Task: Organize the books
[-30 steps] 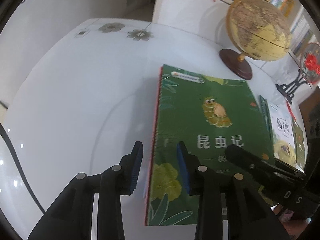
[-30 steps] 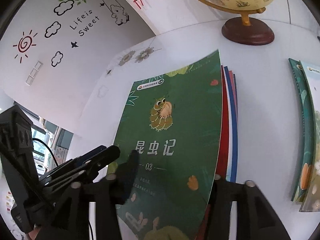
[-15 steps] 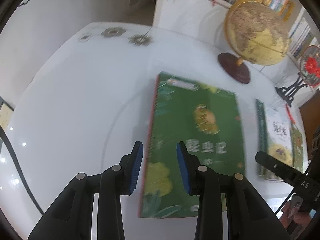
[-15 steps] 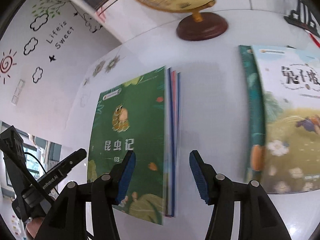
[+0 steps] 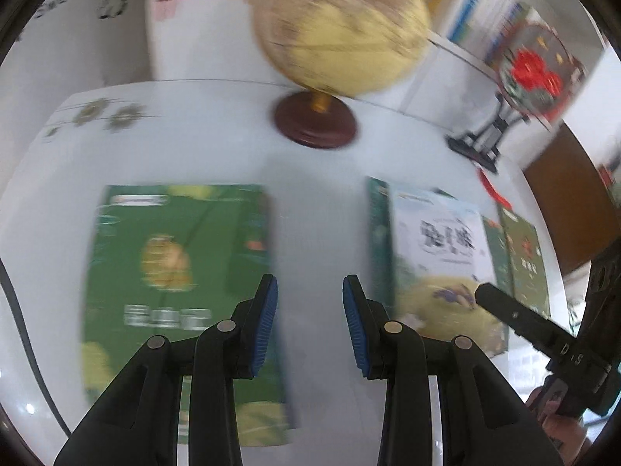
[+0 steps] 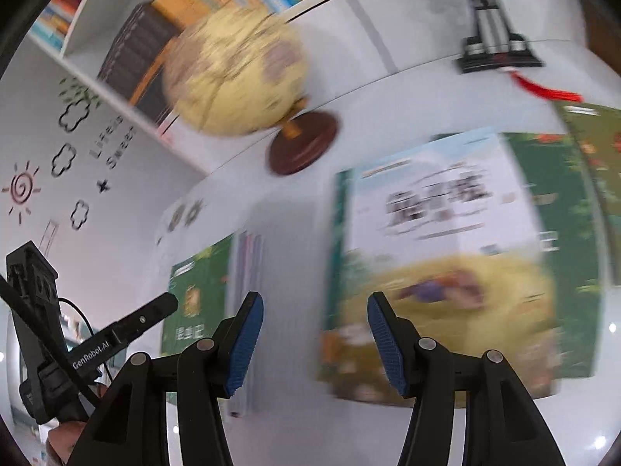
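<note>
The left gripper (image 5: 308, 324) is spread apart with nothing in it, above the bare white table (image 5: 318, 209). The right gripper (image 6: 315, 343) is spread wider and empty too. A green book (image 5: 174, 272) lies flat to the left. A white and yellow book (image 6: 446, 264) lies to the right. A globe (image 5: 341, 27) stands behind them.

Both fisheye views are bright and evenly lit but smeared by motion blur, sharp only on the black gripper fingers (image 5: 268, 318), with bowed, dark-vignetted edges and small glare spots on the glossy white table (image 6: 605, 384).
</note>
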The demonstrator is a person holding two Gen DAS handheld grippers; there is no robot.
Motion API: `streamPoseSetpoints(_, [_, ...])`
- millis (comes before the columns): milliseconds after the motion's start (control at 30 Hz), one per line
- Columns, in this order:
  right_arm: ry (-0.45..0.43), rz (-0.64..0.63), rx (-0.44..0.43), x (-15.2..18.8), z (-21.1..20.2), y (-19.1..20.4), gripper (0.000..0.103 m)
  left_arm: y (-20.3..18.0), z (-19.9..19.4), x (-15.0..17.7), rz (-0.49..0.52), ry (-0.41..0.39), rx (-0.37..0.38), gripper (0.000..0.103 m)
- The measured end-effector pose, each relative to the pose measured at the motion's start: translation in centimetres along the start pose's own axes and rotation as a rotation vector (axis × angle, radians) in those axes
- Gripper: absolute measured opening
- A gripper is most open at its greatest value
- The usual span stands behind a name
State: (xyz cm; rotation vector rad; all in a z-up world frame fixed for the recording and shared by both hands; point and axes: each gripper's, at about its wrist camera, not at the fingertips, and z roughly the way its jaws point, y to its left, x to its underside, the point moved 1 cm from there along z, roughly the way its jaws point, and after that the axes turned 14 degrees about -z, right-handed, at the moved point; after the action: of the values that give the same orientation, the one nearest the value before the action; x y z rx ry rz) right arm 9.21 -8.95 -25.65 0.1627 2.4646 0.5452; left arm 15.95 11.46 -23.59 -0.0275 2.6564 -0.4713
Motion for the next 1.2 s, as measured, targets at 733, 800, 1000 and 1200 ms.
streamPoseSetpoints(733, [0.018,0.070,0.045,0.9,-4.2,-13.5,0.055,-7.4,8.9,2.6,-0.020,0.154,0.074,0.034])
streamPoseSetpoints(800, [0.027,0.071,0.042,0.7,-3.6,-13.7,0.055,-7.3,9.0,2.5,-0.026,0.135,0.072,0.035])
streamPoseSetpoints(1000, [0.041,0.058,0.020,0.5,-2.0,-13.6,0.055,-7.2,9.8,2.5,-0.050,0.160,0.080,0.040])
streamPoseSetpoints(1200, [0.040,0.049,0.000,0.5,-1.3,-13.4,0.055,-7.5,10.0,2.6,-0.051,0.162,0.089,0.040])
